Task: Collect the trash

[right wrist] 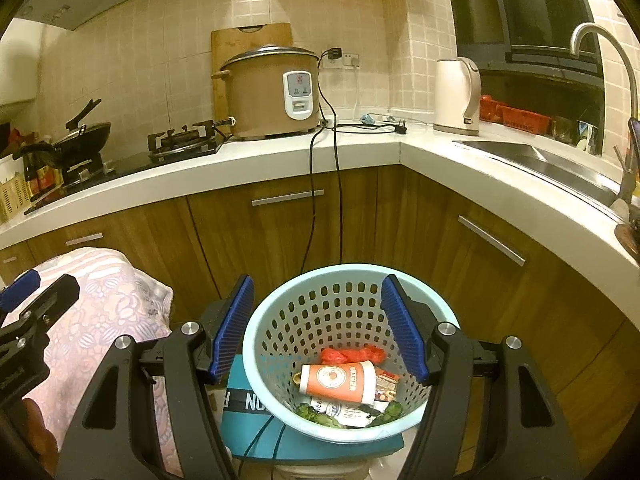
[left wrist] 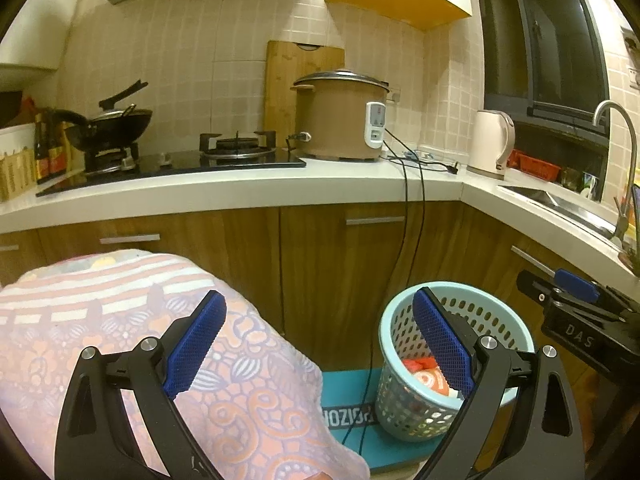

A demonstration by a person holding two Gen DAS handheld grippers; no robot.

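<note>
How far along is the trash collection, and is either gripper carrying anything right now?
Done: the light blue basket already holds an orange cup, a red bag and wrappers. In hand: nothing; the left gripper and right gripper both stand open and empty. Left: no loose trash shows on the patterned cloth in either view.

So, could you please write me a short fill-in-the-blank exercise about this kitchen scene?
1. The orange paper cup lies on its side inside the pale blue ____.
2. The wooden cutting board leans on the wall behind the brown rice ____.
3. The white kettle stands between the rice cooker and the ____.
4. The right gripper has its jaws ____, holding nothing.

Missing words: basket; cooker; sink; open
</note>
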